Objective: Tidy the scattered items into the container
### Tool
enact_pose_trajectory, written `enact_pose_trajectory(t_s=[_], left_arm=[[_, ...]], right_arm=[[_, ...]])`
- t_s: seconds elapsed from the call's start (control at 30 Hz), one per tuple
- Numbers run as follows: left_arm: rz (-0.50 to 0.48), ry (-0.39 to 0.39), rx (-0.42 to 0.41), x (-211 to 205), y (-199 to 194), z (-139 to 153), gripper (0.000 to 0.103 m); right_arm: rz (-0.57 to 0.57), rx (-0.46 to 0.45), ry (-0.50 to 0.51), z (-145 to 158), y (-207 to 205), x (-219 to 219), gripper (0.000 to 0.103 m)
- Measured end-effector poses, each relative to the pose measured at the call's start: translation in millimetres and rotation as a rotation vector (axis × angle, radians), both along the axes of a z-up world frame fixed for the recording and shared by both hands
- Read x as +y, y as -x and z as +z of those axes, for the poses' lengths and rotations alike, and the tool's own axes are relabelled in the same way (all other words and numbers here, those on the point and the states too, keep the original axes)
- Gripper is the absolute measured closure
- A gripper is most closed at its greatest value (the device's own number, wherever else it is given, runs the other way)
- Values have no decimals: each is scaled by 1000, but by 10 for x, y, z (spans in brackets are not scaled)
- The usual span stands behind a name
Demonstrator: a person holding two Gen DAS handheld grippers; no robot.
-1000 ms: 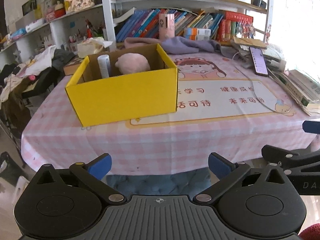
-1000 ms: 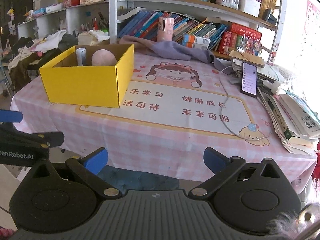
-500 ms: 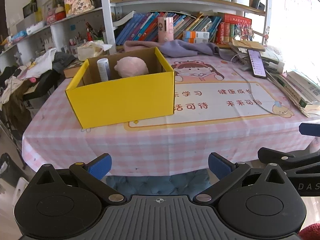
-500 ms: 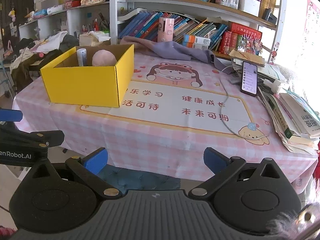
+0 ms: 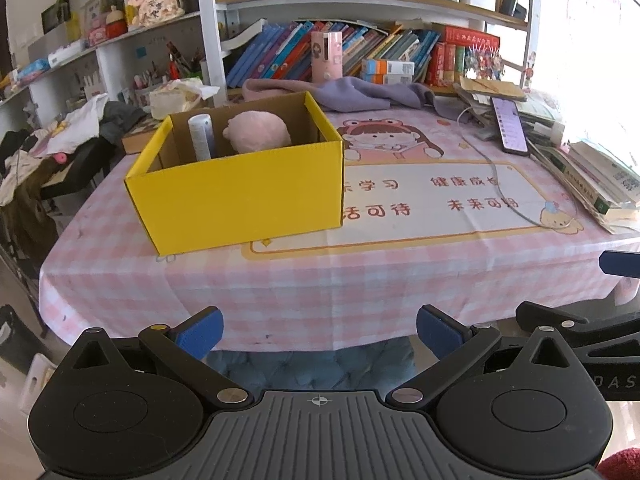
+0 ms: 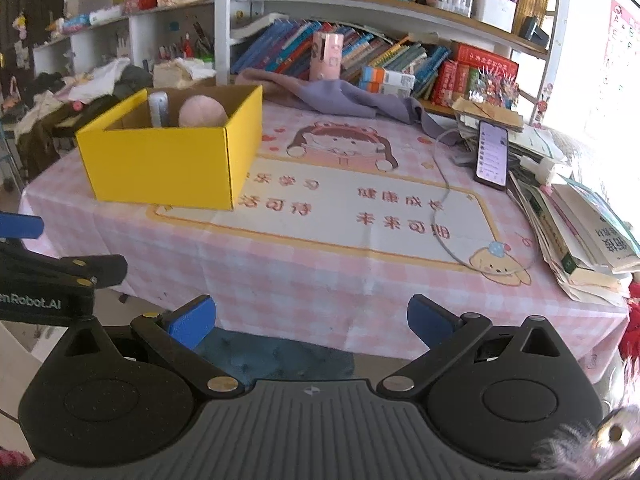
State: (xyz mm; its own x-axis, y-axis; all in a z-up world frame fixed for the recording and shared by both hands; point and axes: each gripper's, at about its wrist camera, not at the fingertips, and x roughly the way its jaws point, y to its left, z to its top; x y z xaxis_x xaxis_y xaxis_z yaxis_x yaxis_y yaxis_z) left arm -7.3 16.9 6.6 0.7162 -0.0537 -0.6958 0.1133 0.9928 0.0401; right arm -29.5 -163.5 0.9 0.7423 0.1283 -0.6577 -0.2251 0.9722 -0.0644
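While both tongs are hanging back off the near edge of the desk [image 5: 280,296], the left tongs [image 5: 318,330] are standing released with nothing between the blue pads, and the right tongs [image 6: 311,320] are gaping just as wide and just as bare. At about eleven o'clock from either pair, the yellow box [image 5: 240,196] is sitting on the pink checked cloth, already holding a pale tube [image 5: 201,136] upright and a pink plush [image 5: 258,134] beside it. Nothing loose seems to be lying on the cloth near the box, so the sorting is looking close to finished; a good closing move would be keeping both tongs spread and clear of the cloth's hanging edge. Lettering on the left tool, caught in the right view, is reading "Robot.AI" [image 6: 34,303]. At two o'clock a phone [image 6: 492,156] is glowing by stacked books [image 6: 580,236].
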Motion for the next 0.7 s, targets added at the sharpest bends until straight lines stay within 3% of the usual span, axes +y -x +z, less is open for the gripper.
enact_pose_trajectory(t_s=[0.7], left_arm=[[-10,1,13,4,-30,-29,0]], right_arm=[[-9,-4,-1,-9,-25,11,0]])
